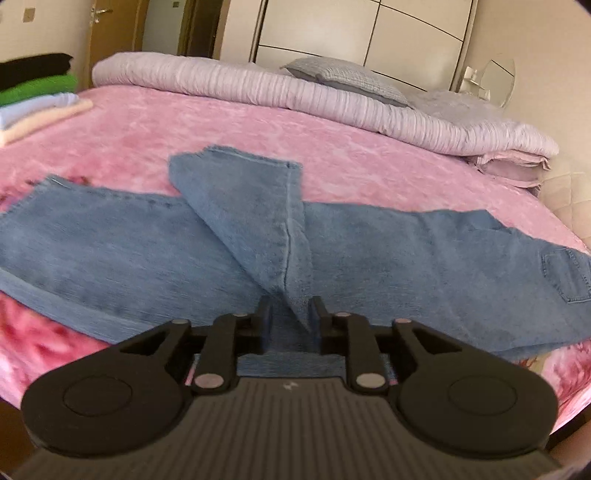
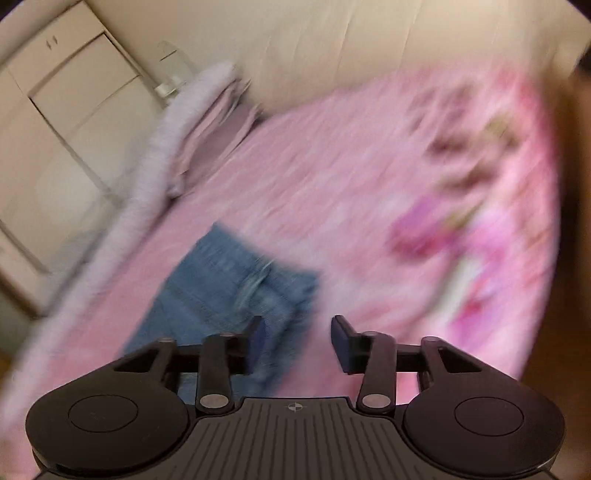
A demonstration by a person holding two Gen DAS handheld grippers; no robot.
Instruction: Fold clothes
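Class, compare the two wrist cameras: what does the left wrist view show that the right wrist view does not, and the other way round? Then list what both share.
Only the left wrist view: the left gripper shut on a fold of the jeans, a stack of folded clothes and a grey pillow.

Only the right wrist view: the right gripper, open and holding nothing; the picture is blurred.

Both: the jeans, the pink blanket, the rolled quilt and the white wardrobe.

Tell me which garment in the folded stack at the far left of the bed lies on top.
The black one is on top of the folded stack; under it come the green one, a pale blue one and a peach one at the bottom.
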